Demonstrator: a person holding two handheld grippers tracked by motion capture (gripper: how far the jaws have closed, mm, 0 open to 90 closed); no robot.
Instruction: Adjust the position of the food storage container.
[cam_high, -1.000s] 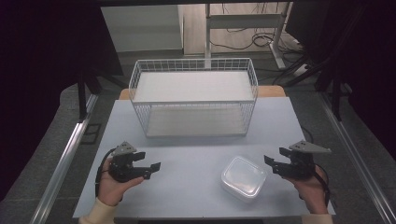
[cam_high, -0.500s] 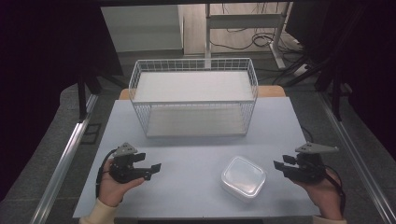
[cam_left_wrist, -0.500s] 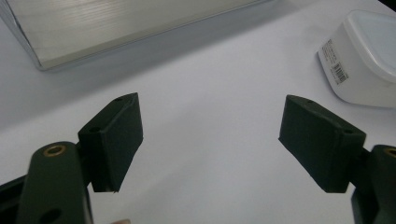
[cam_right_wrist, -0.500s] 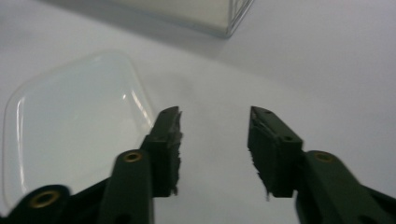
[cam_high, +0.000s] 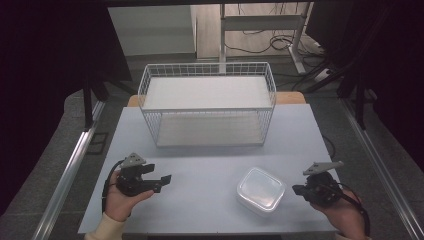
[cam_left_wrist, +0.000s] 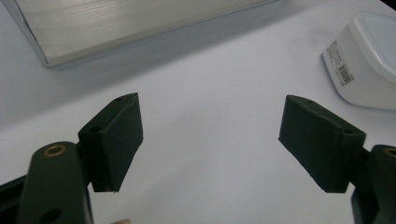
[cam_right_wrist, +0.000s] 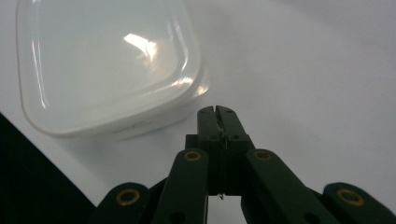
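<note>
White plastic forms the lidded container (cam_high: 260, 189), which is seen resting on the pale desk (cam_high: 210, 150) just ahead of the right gripper (cam_high: 298, 190), near the tips of its jaws but apart from them. In the right gripper view the container (cam_right_wrist: 107, 65) lies ahead of and to the left of the jaws, with a narrow strip of desk between; its far left edge is cut off by the frame. The right gripper (cam_right_wrist: 217, 112) is shown with its jaws pressed together and nothing pinched between them.

The left gripper (cam_high: 162, 181) is held above the desk, well apart from the container, with its jaws spread wide and empty. In the left gripper view (cam_left_wrist: 210, 135) only bare desk lies between the jaws; the container (cam_left_wrist: 369, 60) is seen ahead and off to the right, beyond the right-hand jaw, cut off by the frame. A small printed label with a barcode (cam_left_wrist: 340, 63) is visible on its side, but the print is too small to be read.

A white wire basket (cam_high: 207, 107) stands farther ahead of both sets of jaws, at the back of the desk. In the left gripper view only part of its base (cam_left_wrist: 112, 28) can be made out. Both hands (cam_high: 120, 200) are partly cut off by the lower edge of the high view.
</note>
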